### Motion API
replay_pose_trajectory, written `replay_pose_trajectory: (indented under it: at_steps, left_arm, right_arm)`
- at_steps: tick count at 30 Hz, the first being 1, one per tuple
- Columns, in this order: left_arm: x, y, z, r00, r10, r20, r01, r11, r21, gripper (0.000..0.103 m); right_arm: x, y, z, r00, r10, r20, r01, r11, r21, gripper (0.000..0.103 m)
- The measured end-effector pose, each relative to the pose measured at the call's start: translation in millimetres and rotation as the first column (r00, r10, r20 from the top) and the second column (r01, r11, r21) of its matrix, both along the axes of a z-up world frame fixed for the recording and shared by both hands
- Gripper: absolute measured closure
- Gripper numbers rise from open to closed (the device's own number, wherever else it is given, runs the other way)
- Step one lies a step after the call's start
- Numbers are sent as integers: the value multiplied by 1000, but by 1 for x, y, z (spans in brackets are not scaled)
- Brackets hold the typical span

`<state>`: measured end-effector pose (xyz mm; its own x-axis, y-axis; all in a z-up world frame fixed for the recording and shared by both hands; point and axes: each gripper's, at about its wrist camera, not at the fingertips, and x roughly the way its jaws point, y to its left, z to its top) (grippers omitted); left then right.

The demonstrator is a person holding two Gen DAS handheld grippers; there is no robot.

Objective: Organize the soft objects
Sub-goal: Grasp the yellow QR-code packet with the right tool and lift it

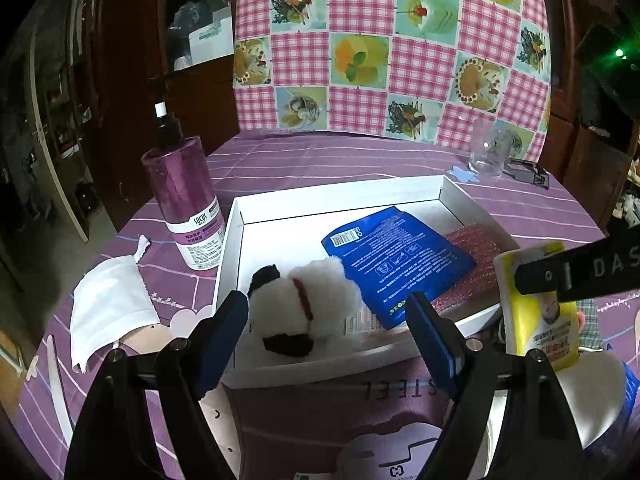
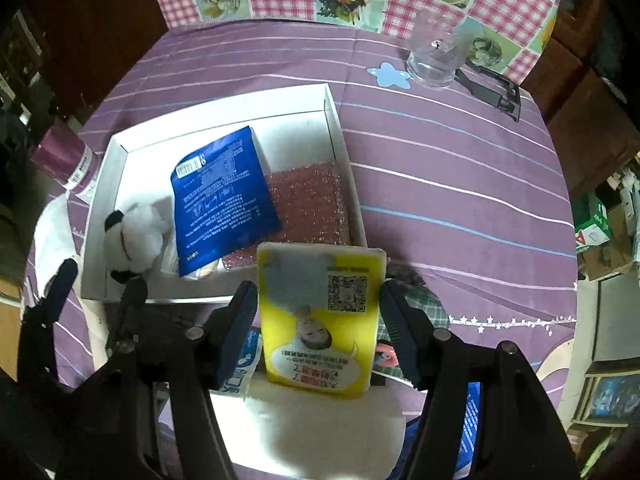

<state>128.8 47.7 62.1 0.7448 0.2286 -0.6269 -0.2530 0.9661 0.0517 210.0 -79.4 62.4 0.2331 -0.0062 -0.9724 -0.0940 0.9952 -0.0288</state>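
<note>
A white box [image 1: 340, 190] on the purple tablecloth holds a white plush dog [image 1: 304, 304] with black ears, a blue pouch [image 1: 400, 256] and a pink glittery sponge [image 1: 476, 264]. My left gripper [image 1: 328, 336] stands open just over the box's near rim, by the dog, with nothing between its pads. In the right wrist view my right gripper [image 2: 320, 330] is shut on a yellow packet [image 2: 320, 320], held upright above the near right corner of the box [image 2: 224, 98]. The dog [image 2: 138, 232], pouch [image 2: 224, 196] and sponge [image 2: 308, 204] lie beyond it. The left gripper [image 2: 98, 286] shows at the left.
A purple pump bottle [image 1: 184, 204] stands left of the box, with a white cloth [image 1: 108, 312] nearer. A drinking glass [image 2: 436, 56] and a black clip [image 2: 496, 96] are at the back right. A white pad [image 2: 320, 432] and a checked cloth [image 2: 428, 304] lie under the right gripper.
</note>
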Motion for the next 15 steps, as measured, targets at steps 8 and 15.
replay_pose_trajectory:
  at_steps: [8,15]
  left_arm:
    - [3,2,-3,999,22,-34,-21,1000,14,22]
    - [3,12,-4,998,33,-47,-35,999,-34,22]
  right_arm:
    - [0,10,-8,1000,10,5,-9,998,-63,36]
    - [2,15,-17,1000,28,1,-28,996,-90,34]
